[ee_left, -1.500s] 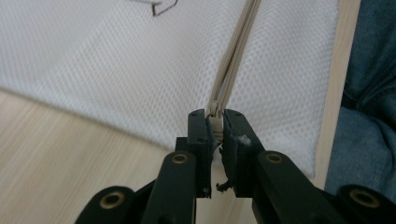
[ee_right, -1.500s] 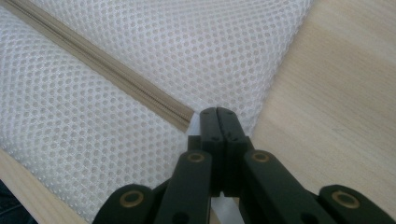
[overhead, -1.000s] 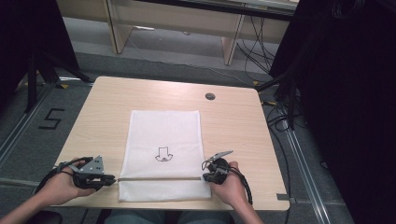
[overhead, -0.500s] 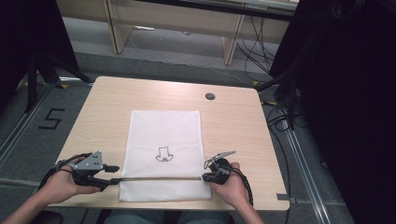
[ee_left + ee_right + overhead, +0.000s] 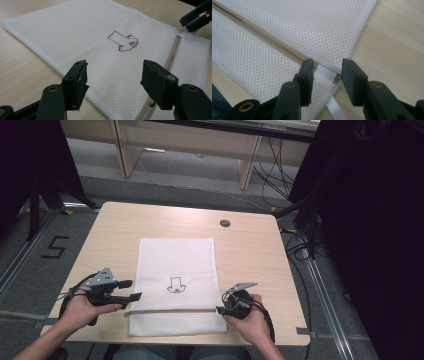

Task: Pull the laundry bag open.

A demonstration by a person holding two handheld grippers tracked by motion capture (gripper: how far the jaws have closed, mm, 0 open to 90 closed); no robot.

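Note:
A white mesh bag lies flat on the wooden table, with a hand-drawn arrow on it and a zip line running across near the front. My left gripper sits at the bag's left edge. Its jaws have just been opening and stand wide with nothing gripped, and the arrow lies beyond them. My right gripper is at the zip's right end. Its jaws have also just been opening, and the white zip tab lies loose between them.
A round cable hole sits in the table's far right part. The floor at the left carries a taped "5". Cables and a dark curtain stand to the right. Desk legs rise behind.
Both grippers were shut at the two ends of the zip line and have opened. The left one has drawn back slightly off the bag's left edge.

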